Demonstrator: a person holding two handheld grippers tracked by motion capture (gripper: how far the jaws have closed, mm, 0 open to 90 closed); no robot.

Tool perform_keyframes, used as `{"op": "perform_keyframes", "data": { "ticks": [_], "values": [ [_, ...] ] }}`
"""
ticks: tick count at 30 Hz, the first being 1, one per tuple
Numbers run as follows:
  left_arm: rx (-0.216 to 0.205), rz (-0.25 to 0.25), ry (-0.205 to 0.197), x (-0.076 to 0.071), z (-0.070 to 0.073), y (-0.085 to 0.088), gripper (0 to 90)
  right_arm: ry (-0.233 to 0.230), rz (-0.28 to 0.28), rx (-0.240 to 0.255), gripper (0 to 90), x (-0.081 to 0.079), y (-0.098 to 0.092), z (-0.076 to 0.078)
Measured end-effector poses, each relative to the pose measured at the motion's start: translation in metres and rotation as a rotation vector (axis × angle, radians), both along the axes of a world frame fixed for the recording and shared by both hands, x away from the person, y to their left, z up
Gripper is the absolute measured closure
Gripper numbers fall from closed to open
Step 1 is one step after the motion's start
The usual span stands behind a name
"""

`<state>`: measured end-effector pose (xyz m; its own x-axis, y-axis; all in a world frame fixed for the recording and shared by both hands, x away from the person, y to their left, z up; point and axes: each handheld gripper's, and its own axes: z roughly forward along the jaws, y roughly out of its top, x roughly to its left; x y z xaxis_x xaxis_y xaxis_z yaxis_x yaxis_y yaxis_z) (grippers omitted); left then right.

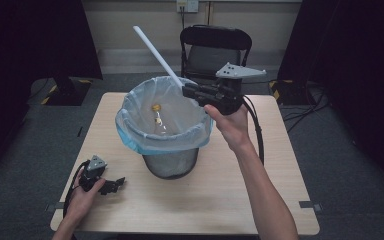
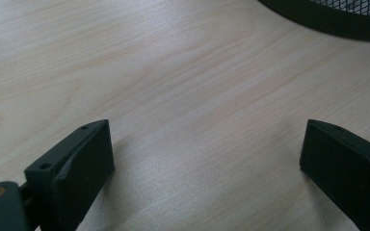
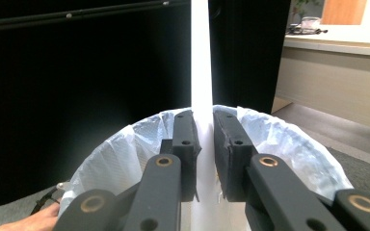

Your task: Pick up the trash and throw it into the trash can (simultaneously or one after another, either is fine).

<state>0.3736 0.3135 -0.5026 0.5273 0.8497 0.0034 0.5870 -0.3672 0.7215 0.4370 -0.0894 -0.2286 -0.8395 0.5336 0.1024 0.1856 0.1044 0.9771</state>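
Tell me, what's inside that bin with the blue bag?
In the bin, the pale blue liner bag holds a small yellow scrap and another pale bit below it. The liner's near wall hides part of the bottom. The white stick, clamped in the right gripper, is above the rim.

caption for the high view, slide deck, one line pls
Right gripper clamps a long white strip over the bag-lined mesh bin; left gripper rests open on the table.
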Motion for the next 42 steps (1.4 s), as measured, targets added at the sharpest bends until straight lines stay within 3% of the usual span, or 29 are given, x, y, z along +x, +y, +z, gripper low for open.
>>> {"op": "perform_keyframes", "data": {
  "ticks": [7,15,19,24,36,42],
  "values": [
    [0.000,0.000,0.000,0.000,0.000,0.000,4.3,0.017,0.025,-0.025,80.3,0.008,0.013,0.005],
    [0.000,0.000,0.000,0.000,0.000,0.000,4.3,0.043,0.049,-0.054,79.2,0.011,0.021,-0.001],
    [0.000,0.000,0.000,0.000,0.000,0.000,4.3,0.061,0.030,-0.072,61.5,0.012,0.023,-0.003],
    [0.000,0.000,0.000,0.000,0.000,0.000,4.3,0.066,0.020,-0.073,49.5,0.014,0.024,-0.006],
    [0.000,0.000,0.000,0.000,0.000,0.000,4.3,0.073,0.003,-0.070,34.2,0.016,0.021,-0.007],
    [0.000,0.000,0.000,0.000,0.000,0.000,4.3,0.063,-0.042,-0.058,24.4,0.014,0.008,-0.008]
  ]
}}
